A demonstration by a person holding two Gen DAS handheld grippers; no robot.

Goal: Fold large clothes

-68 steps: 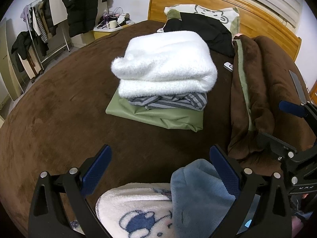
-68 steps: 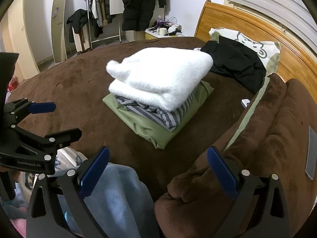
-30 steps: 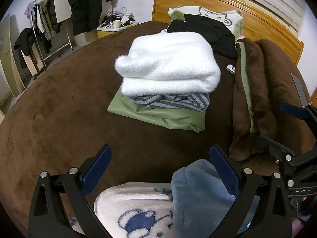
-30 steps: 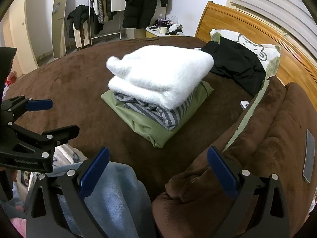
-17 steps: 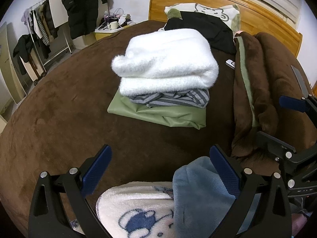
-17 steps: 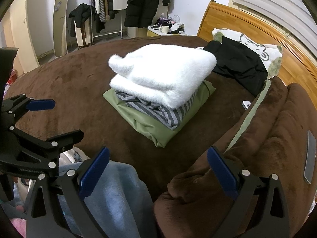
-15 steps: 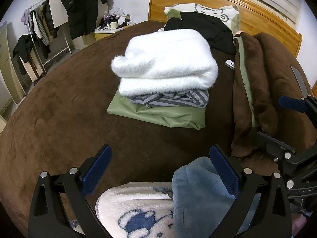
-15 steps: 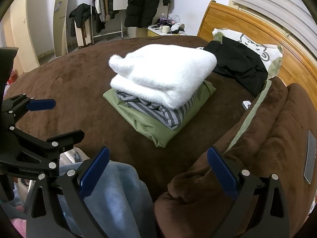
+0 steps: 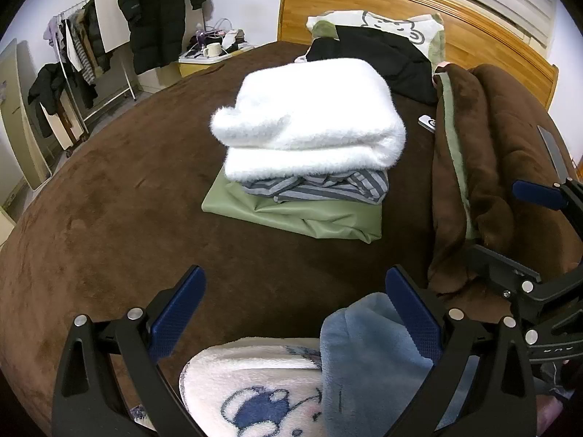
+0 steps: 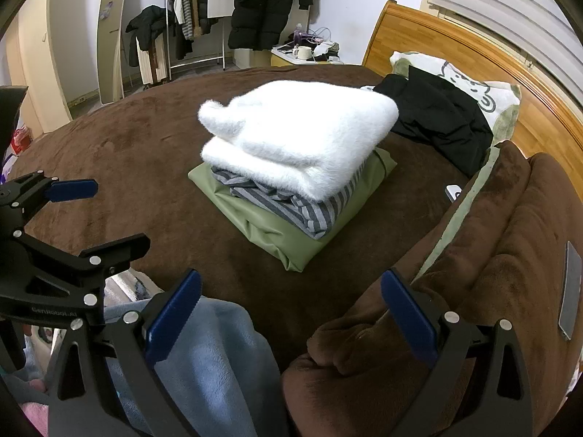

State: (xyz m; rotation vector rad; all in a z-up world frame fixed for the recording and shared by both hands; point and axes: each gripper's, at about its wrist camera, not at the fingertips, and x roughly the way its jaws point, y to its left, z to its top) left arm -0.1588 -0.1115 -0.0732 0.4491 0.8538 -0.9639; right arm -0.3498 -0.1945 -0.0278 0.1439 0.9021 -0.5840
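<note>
A stack of folded clothes sits mid-bed: a fluffy white garment point(image 9: 309, 120) point(image 10: 302, 134) on top, a grey striped one point(image 9: 328, 185) point(image 10: 291, 204) under it, a green one point(image 9: 302, 218) point(image 10: 277, 233) at the bottom. My left gripper point(image 9: 295, 309) is open over the near edge of the bed, well short of the stack. My right gripper point(image 10: 288, 306) is open too, beside the left one. Below them hang a blue fleece point(image 9: 368, 360) point(image 10: 207, 357) and a white fleece with a blue bear print point(image 9: 255, 389). Neither gripper holds cloth.
The brown bed cover point(image 9: 109, 200) spreads around the stack. A rolled brown blanket point(image 9: 484, 167) point(image 10: 473, 273) lies to the right. A black jacket point(image 9: 382, 58) and a pillow point(image 10: 470, 83) lie by the wooden headboard point(image 9: 419, 3). A clothes rack point(image 10: 182, 18) stands by the far wall.
Both views have only swayed slightly. The stack, the fleeces and both open grippers stay as they were.
</note>
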